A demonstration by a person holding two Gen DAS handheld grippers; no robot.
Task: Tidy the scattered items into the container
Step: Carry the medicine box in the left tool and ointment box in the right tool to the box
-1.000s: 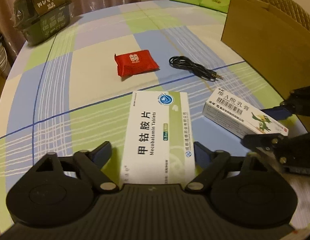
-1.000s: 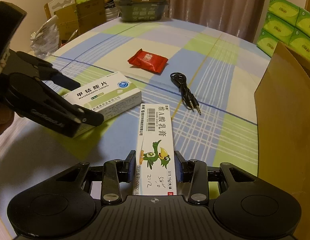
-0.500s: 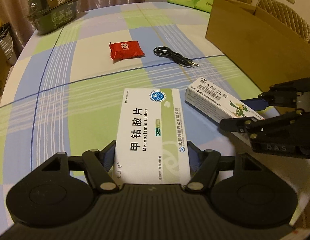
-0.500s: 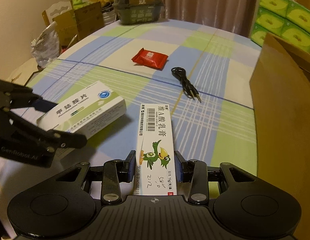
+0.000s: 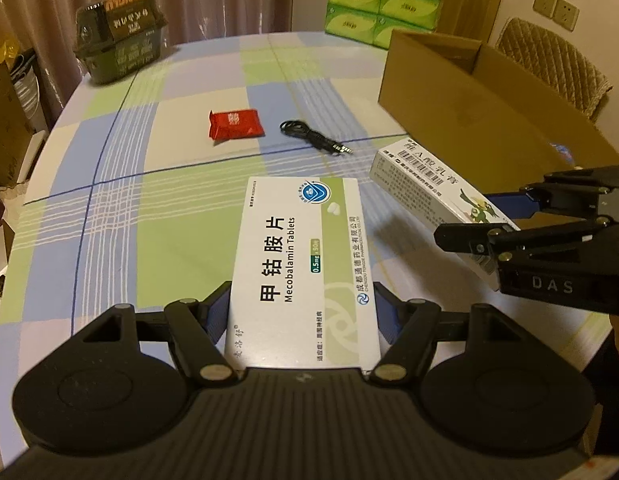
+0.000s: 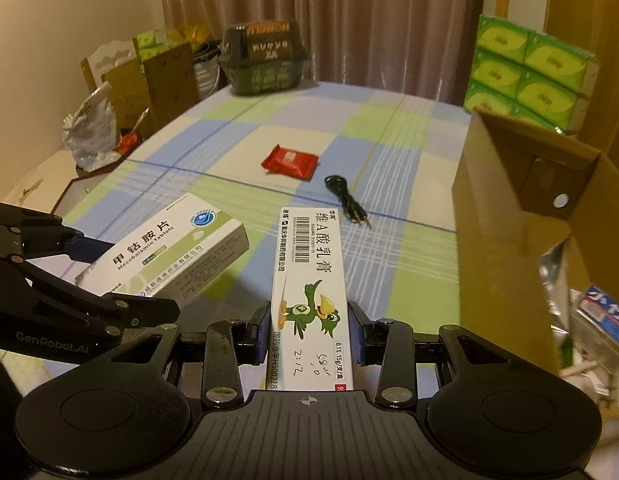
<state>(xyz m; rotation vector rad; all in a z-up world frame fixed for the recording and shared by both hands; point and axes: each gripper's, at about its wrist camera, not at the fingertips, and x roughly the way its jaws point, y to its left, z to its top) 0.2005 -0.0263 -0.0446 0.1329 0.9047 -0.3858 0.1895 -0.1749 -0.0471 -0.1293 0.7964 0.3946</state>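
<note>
White cardboard fills both grips: the left gripper point(image 5: 303, 316) pinches the Mecobalamin box point(image 5: 305, 264), the right gripper point(image 6: 311, 334) clamps the ointment box point(image 6: 309, 280), both held above the table point(image 5: 181, 248). Only the right wrist view sees inside the cardboard container point(image 6: 505, 216), where packets point(image 6: 601, 316) lie.

The tablecloth point(image 5: 181, 240) has blue, green and cream squares with thin white stripes. A shiny red snack packet point(image 5: 235, 124) and a thin black cable point(image 5: 313, 138) lie on it. The open cardboard box point(image 5: 469, 92) is plain brown.
</note>
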